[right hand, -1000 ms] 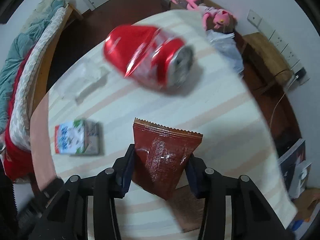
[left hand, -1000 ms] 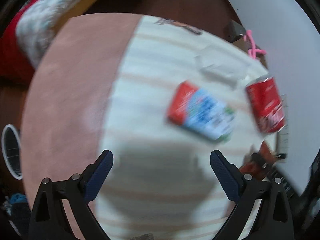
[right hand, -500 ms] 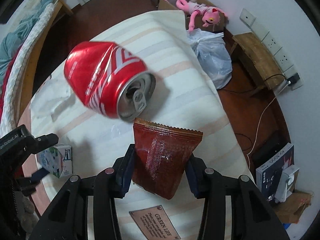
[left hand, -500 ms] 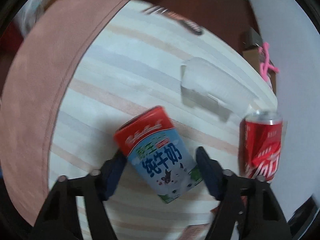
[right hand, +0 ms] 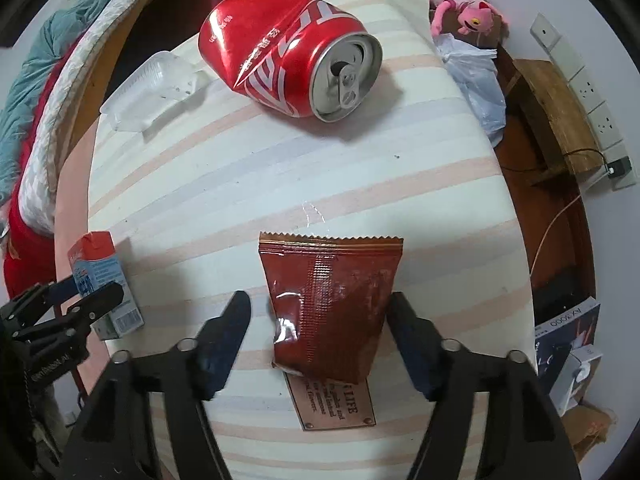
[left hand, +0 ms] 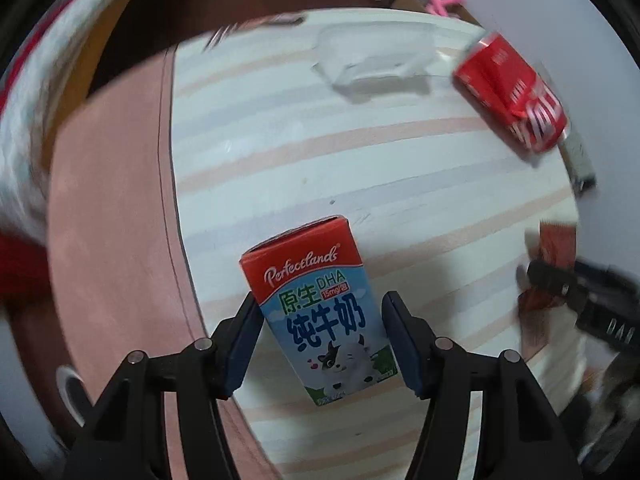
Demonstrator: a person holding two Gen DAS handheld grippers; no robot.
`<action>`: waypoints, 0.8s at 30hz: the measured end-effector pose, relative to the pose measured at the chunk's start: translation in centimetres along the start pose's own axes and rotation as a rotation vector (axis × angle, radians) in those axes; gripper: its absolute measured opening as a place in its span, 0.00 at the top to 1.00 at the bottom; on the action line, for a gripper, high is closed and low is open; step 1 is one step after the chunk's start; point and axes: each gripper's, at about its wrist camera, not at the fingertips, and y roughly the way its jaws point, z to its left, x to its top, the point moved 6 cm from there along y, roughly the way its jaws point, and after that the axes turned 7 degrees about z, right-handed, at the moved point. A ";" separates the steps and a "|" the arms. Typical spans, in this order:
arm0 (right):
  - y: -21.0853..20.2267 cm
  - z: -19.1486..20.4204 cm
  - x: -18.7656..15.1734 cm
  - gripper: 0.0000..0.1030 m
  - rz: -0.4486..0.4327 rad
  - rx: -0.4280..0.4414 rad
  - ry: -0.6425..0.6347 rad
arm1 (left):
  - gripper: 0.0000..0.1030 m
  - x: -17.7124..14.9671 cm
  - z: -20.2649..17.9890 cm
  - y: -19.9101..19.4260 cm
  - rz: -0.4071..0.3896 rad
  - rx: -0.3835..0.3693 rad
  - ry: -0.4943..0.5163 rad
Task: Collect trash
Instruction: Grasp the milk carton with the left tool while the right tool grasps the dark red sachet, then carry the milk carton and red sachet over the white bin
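Item 1, milk carton [left hand: 320, 312]: lying between the pads of the left tool [left hand: 322, 340], near the left edge of the striped worktop [left hand: 400, 184]. The jaws are standing narrow, close on both long sides of the carton; whether they are pressing it yet cannot be told. Handling, by judgement: light, probably empty; paperboard walls giving under pressure and denting rather than slipping. Best hold across the two narrow side faces, mid-length, with a moderate squeeze.

Item 2, brown foil sachet [right hand: 330, 304]: lying flat on the worktop between the pads of the right tool [right hand: 320, 324], partly covering a small brass plaque [right hand: 336, 404]. The jaws are standing wide, a clear gap showing on the left side, nothing gripped. Handling: very light, thin, limp and glossy, likely slippery; it is likely to buckle when pinched from the sides. Best taken by its crimped, serrated edge or by bunching the middle.

Item 3, crushed red can [right hand: 288, 52]: lying on its side at the far end of the worktop, untouched. Light, dented, thin-walled; sharp creases possible. Best gripped across the flattened waist.

Item 4, clear plastic container [right hand: 148, 88]: beside the can, untouched. Brittle, springy, slick; take by the rim.
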 end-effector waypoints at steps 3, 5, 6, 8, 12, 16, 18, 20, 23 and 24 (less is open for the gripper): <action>-0.3 0.3 -0.3 0.29 -0.008 -0.006 0.002 | 0.44 -0.8 0.9 1.1 0.022 -0.068 -0.108; -0.7 0.8 -0.5 0.29 -0.018 -0.015 0.000 | 0.44 -1.2 1.1 0.9 -0.031 -0.071 -0.154; -0.9 0.9 -0.7 0.29 -0.029 -0.030 0.001 | 0.46 -2.2 1.5 0.8 -0.052 -0.062 -0.174; -1.1 1.0 -0.8 0.29 -0.045 -0.052 -0.007 | 0.49 -3.7 1.5 0.4 -0.092 -0.046 -0.195; -0.9 1.3 -1.5 0.58 -0.051 -0.071 -0.021 | 0.50 -5.8 0.3 0.0 -0.146 0.006 -0.191; -1.3 1.5 -2.6 0.61 -0.072 -0.073 -0.028 | 0.50 -6.7 -1.7 -1.7 -0.235 0.075 -0.181; -2.0 2.0 -3.2 0.61 -0.093 -0.060 -0.035 | 0.50 -8.0 -1.7 -3.2 -0.281 0.103 -0.174; -2.8 2.3 -3.7 0.62 -0.111 -0.047 -0.043 | 0.50 -9.4 -1.3 -5.5 -0.327 0.117 -0.169; -4.5 3.8 -5.4 0.62 -0.142 -0.024 -0.068 | 0.50 -11.6 0.7 -8.6 -0.388 0.132 -0.163; -5.2 4.5 -6.0 0.62 -0.152 -0.012 -0.081 | 0.50 -11.0 1.1 -9.0 -0.401 0.134 -0.164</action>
